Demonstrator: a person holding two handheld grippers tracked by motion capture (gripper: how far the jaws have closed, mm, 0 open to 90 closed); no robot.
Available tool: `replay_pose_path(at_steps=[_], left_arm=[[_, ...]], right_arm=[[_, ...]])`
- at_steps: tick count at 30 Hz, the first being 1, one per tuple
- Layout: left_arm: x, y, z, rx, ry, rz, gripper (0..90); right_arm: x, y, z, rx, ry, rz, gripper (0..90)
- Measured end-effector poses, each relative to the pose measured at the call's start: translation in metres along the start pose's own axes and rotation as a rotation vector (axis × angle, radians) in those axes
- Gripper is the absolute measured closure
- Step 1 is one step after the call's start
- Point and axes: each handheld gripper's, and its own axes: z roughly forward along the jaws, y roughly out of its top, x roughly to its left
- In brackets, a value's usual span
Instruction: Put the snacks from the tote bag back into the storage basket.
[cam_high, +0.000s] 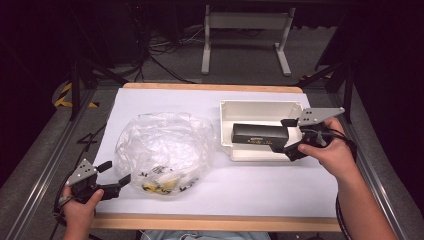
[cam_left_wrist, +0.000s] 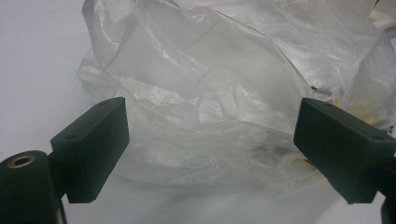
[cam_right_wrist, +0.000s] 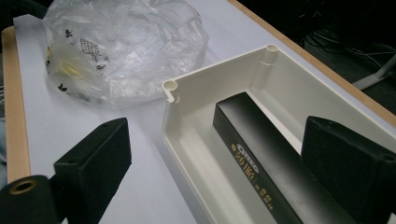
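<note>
Fingers wide apart on my right gripper (cam_high: 292, 142), nothing pinched, one either side of the near wall of the white tray (cam_right_wrist: 187, 154) at the counter's (cam_high: 260, 190) right, where the black box (cam_right_wrist: 261, 154) lies flat inside. My left gripper (cam_high: 111, 176) gapes too, bare, facing the clear plastic bag (cam_left_wrist: 210, 93) at near left. I reckon the box is placed, so I'd back out level, keeping clear of the rim so the tray isn't nudged, then pinch the bag by a loose fold.

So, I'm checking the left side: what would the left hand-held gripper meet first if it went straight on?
Probably the crumpled clear plastic bag, directly ahead of the open left hand-held gripper.
</note>
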Motion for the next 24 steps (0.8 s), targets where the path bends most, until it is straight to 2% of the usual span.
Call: replay_pose_path(at_steps=[6, 11, 17, 22, 24], left_arm=[[0.0, 0.0, 0.0, -0.002, -0.003, -0.001, 11.2], [0.0, 0.0, 0.0, -0.005, -0.008, 0.0, 11.1], [-0.001, 0.0, -0.001, -0.005, -0.007, 0.001, 11.0], [0.0, 0.0, -0.001, -0.005, -0.012, 0.002, 10.7], [-0.001, 0.0, -0.001, -0.009, -0.015, 0.005, 10.4]], right_arm=[[0.014, -0.018, 0.005, -0.047, -0.006, 0.024, 8.7], [0.024, -0.034, 0.012, -0.045, -0.006, 0.026, 8.1], [0.03, -0.048, 0.021, -0.029, 0.003, 0.025, 7.5], [0.034, -0.065, 0.03, -0.072, 0.012, 0.062, 6.8], [0.035, -0.073, 0.034, -0.075, 0.015, 0.06, 6.4]])
